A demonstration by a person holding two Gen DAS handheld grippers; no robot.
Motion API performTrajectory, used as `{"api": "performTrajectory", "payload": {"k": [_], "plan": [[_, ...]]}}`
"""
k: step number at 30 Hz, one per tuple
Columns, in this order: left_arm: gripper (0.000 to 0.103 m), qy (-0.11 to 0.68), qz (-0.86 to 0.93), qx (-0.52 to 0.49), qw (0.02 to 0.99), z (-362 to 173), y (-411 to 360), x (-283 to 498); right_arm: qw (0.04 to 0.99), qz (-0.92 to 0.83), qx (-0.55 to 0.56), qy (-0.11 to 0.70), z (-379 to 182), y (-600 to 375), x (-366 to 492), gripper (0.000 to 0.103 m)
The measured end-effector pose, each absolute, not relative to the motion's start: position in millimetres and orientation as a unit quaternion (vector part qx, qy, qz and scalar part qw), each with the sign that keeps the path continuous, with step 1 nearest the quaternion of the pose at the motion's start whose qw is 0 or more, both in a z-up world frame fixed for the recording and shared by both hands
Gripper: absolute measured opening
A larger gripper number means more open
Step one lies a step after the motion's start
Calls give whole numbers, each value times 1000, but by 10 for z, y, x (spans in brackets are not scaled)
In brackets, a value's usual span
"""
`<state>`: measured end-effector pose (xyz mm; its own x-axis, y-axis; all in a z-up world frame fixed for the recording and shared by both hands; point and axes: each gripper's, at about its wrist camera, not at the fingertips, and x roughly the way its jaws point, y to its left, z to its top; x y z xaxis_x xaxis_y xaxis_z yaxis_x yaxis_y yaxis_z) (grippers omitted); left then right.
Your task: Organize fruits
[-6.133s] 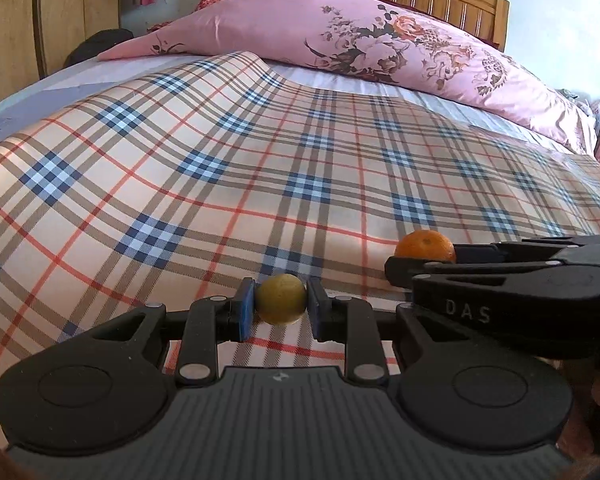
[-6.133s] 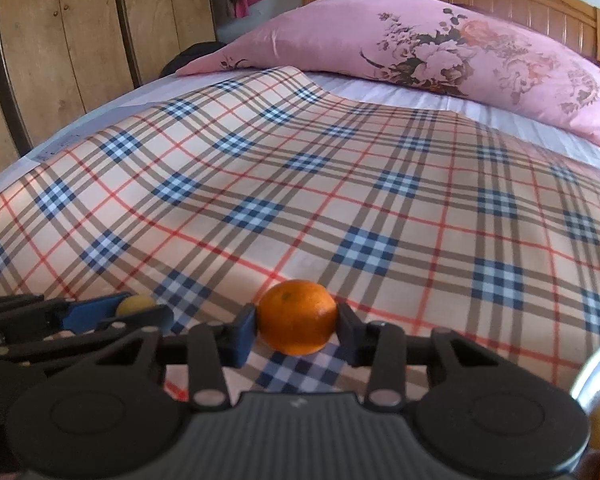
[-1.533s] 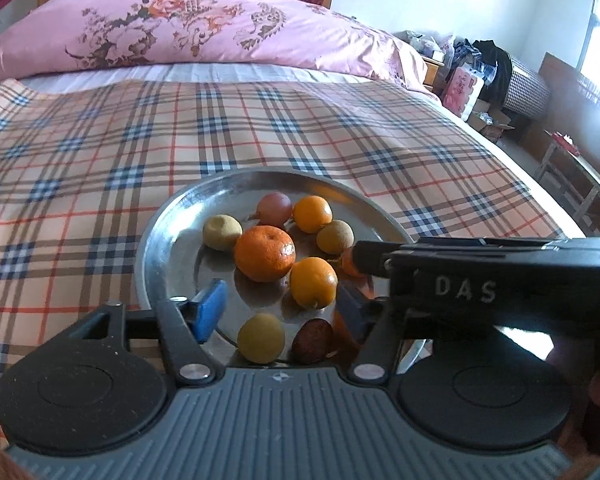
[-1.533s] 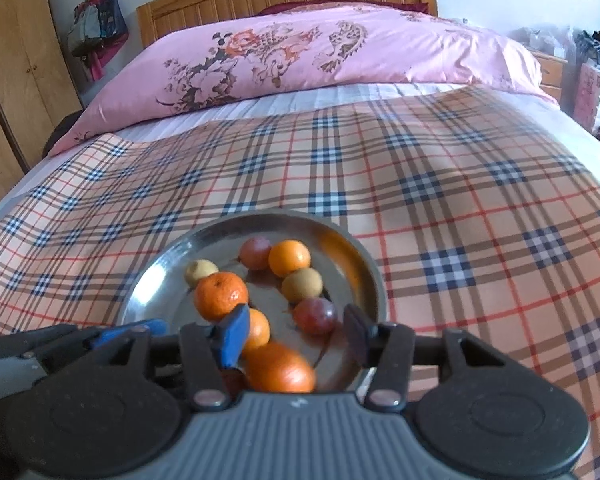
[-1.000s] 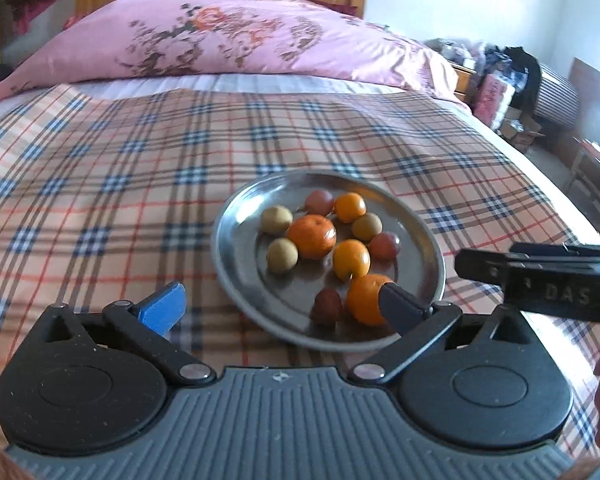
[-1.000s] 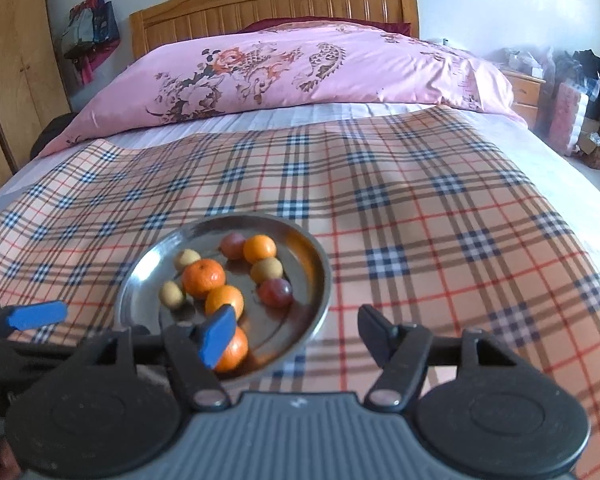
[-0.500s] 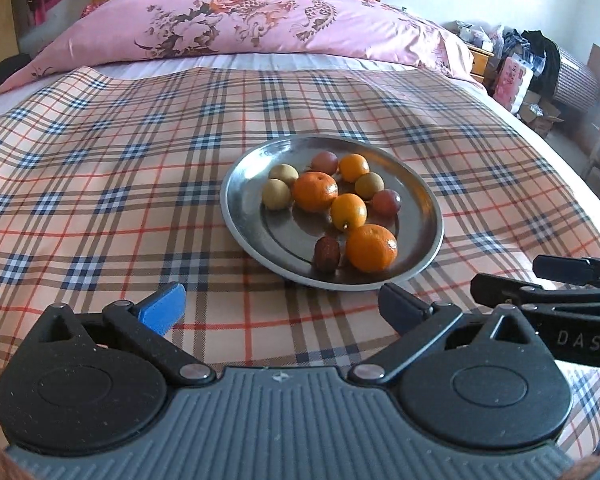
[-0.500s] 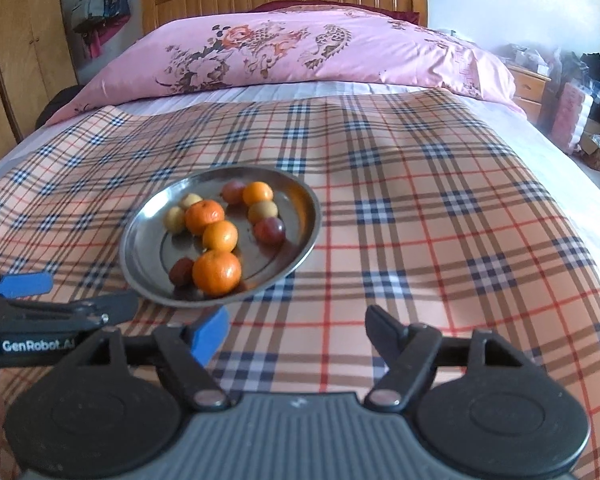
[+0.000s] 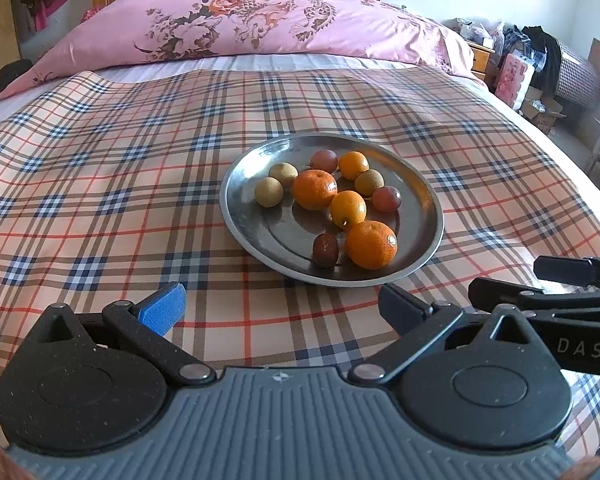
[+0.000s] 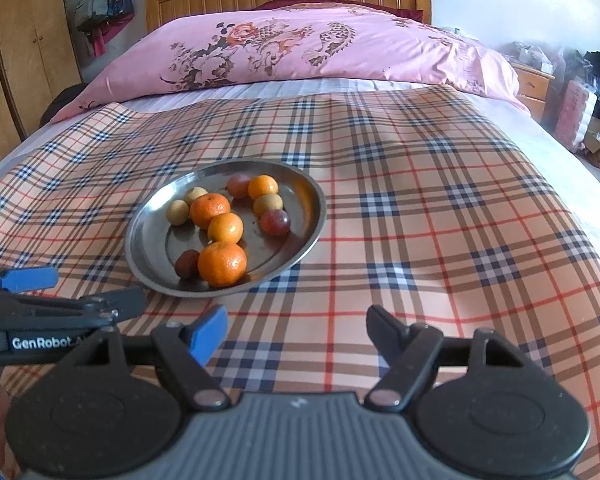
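My left gripper (image 9: 280,304) stands wide apart with nothing between its blue-padded finger and its black one; only plaid cloth shows in the gap. My right gripper (image 10: 294,326) is likewise spread and empty, and neither touches any fruit.

From the left gripper, the round shallow stainless-steel plate (image 9: 244,216) lies at about twelve o'clock, just beyond my fingertips, resting on the beige, blue and red plaid bedspread (image 9: 100,184). From the right gripper the same plate sits toward eleven o'clock.

On the plate, the big orange mandarin (image 9: 371,245) lies nearest me at about five o'clock of the dish, with a small dark reddish-brown fruit (image 9: 326,249) touching or just beside it on its left. A second mandarin (image 9: 315,189) sits near the centre, a smaller orange citrus (image 9: 348,208) between the two. Two yellowish-tan round fruits (image 9: 269,192) huddle at ten o'clock; a pinkish fruit, another small orange one, a third tan one and a red grape-like fruit (image 9: 387,198) range from twelve to two o'clock.

I see no loose fruit on the bedspread in either view. I judge the gathering done: everything visible is on the plate, and little remains unless fruit lies out of sight. At the far end rests a pink floral pillow (image 9: 260,28).
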<state>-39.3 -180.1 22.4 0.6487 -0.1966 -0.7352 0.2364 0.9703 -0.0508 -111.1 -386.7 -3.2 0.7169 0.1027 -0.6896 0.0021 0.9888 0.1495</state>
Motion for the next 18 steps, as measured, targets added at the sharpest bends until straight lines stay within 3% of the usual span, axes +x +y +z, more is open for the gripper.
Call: {"api": "performTrajectory", "payload": {"k": [18], "plan": [[103, 407, -118, 26, 905, 207, -1812, -387, 922, 31, 70, 380, -59, -3850, -1099, 76]]}}
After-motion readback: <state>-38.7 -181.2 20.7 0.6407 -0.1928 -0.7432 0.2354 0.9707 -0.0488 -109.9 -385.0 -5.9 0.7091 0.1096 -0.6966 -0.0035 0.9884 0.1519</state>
